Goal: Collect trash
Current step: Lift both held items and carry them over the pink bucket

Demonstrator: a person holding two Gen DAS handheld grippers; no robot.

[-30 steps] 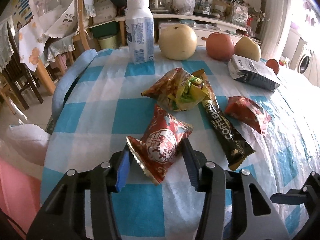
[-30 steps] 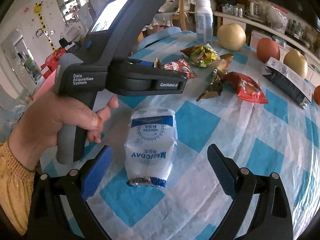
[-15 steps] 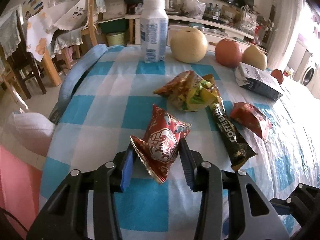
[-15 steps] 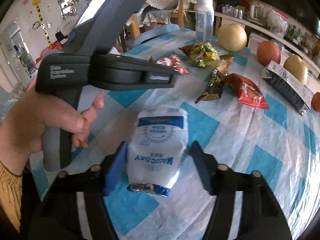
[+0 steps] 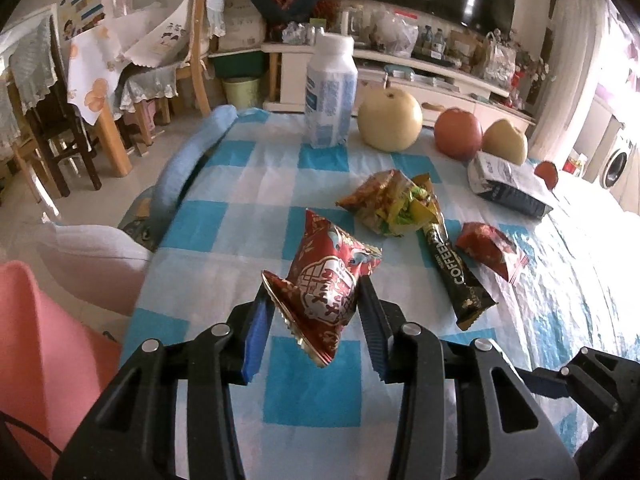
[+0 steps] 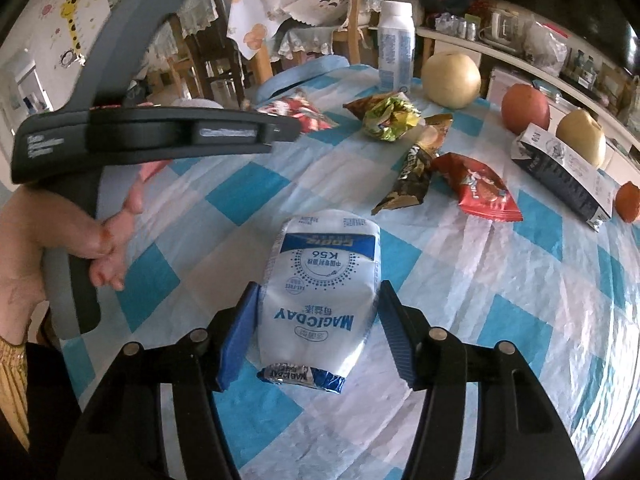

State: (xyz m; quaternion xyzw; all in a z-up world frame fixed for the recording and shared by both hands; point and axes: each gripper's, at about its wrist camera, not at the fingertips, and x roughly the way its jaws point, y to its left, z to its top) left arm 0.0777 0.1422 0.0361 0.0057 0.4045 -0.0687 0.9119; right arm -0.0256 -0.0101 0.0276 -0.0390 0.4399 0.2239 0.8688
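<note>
Left claw [image 5: 316, 322] clamped on crinkly red foil snack wrapper [image 5: 326, 280], raised off checked tablecloth [image 5: 224, 224] for carrying. Right claw [image 6: 316, 340], just narrowed, squeezing soft white-and-blue milk pouch [image 6: 320, 284] between pads for binning.

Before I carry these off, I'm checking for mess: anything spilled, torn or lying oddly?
No spill visible. The dark carton lies tipped on its side beside the fruit, while the white bottle stands upright. Wrappers lie crumpled.
</note>
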